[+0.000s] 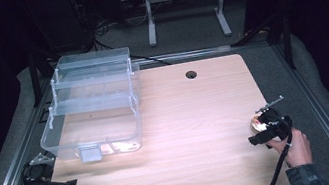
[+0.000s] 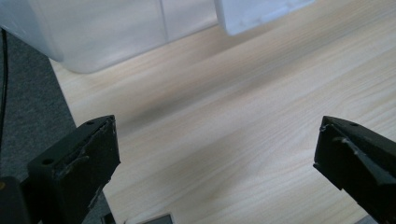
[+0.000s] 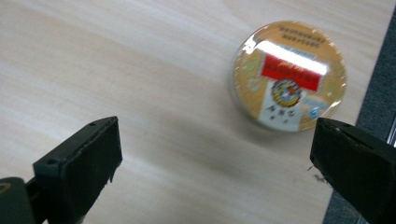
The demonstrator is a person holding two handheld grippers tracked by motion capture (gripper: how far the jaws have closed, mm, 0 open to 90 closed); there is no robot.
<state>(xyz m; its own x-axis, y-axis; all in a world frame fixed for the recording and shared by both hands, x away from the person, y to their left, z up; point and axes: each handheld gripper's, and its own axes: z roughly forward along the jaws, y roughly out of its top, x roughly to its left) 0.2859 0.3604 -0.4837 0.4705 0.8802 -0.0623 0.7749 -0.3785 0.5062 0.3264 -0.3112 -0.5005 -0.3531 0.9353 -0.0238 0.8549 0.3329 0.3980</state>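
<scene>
Right gripper [image 3: 212, 154] jaws apart, tin [image 3: 289, 74] on table [image 3: 116, 70] just beyond; left gripper [image 2: 215, 158] apart, empty.

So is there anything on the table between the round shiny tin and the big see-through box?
No. In the high view, only bare wooden table lies between the round tin near the right edge and the clear plastic box at the left.

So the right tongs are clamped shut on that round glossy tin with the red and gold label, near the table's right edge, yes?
Not clamped. In the right gripper view the right tongs stand wide open, and the round glossy tin with the red and gold label lies free on the table beyond them, near the right edge.
</scene>
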